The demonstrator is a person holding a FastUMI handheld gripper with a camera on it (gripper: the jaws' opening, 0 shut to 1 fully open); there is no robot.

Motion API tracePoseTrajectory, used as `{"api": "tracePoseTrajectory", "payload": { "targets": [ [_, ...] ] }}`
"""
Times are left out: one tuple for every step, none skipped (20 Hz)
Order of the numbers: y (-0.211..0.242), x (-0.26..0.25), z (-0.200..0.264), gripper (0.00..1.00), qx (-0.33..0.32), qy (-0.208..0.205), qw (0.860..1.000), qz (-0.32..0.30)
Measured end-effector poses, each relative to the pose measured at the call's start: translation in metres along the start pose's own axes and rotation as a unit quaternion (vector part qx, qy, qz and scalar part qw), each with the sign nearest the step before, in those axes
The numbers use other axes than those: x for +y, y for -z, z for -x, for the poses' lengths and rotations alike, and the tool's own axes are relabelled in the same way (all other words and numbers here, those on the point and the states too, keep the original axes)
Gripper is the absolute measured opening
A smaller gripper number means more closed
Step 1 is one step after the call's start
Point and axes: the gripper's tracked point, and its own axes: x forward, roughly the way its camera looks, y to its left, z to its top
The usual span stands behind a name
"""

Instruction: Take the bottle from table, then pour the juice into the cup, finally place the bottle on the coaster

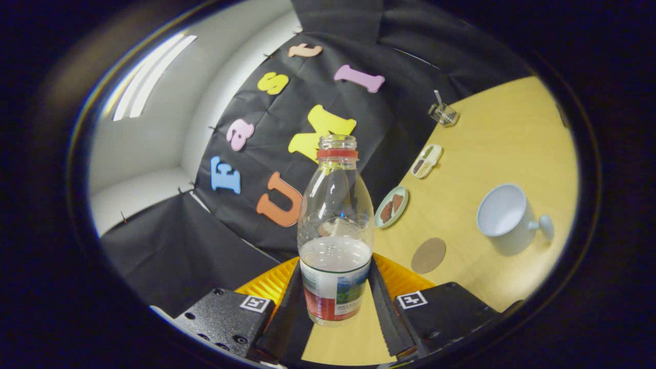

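Bottle (pixel 335 230) sits between your jaws, uncapped and about half full, pinched low at the label by both fingers (pixel 382 302); it seems lifted off the table (pixel 492 148), though that's hard to judge. The cup (pixel 505 211) lies ahead to the right, the coaster (pixel 428 255) nearer, just beyond the right finger. Carry it level, bring the mouth over the cup's rim, then tip slowly.

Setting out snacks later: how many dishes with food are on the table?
2: a round plate just beyond the coaster, and an oblong dish farther back toward the glass. The gripper holds the bottle.
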Motion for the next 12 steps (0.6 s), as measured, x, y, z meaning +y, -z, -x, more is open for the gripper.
{"api": "tracePoseTrajectory", "payload": {
  "targets": [
    [-0.004,0.000,0.001,0.75,-0.001,0.009,0.999,0.049],
    [-0.008,0.001,0.001,0.75,-0.001,0.019,0.995,0.099],
    [-0.012,0.000,0.000,0.75,0.000,0.033,0.989,0.146],
    [-0.013,0.000,0.000,0.75,0.005,0.044,0.981,0.189],
    [-0.014,0.003,0.001,0.76,0.008,0.049,0.975,0.218],
    [-0.017,0.009,0.001,0.76,0.004,0.052,0.970,0.239],
    [-0.022,0.013,0.001,0.76,-0.002,0.053,0.966,0.254],
    [-0.024,0.012,0.000,0.76,-0.003,0.059,0.961,0.271],
    [-0.026,0.008,0.000,0.76,-0.004,0.073,0.954,0.291],
    [-0.030,0.005,0.002,0.76,-0.008,0.088,0.949,0.302],
    [-0.036,0.001,0.002,0.76,-0.017,0.101,0.946,0.307],
    [-0.039,-0.002,-0.001,0.76,-0.021,0.109,0.944,0.311]
  ]
}}
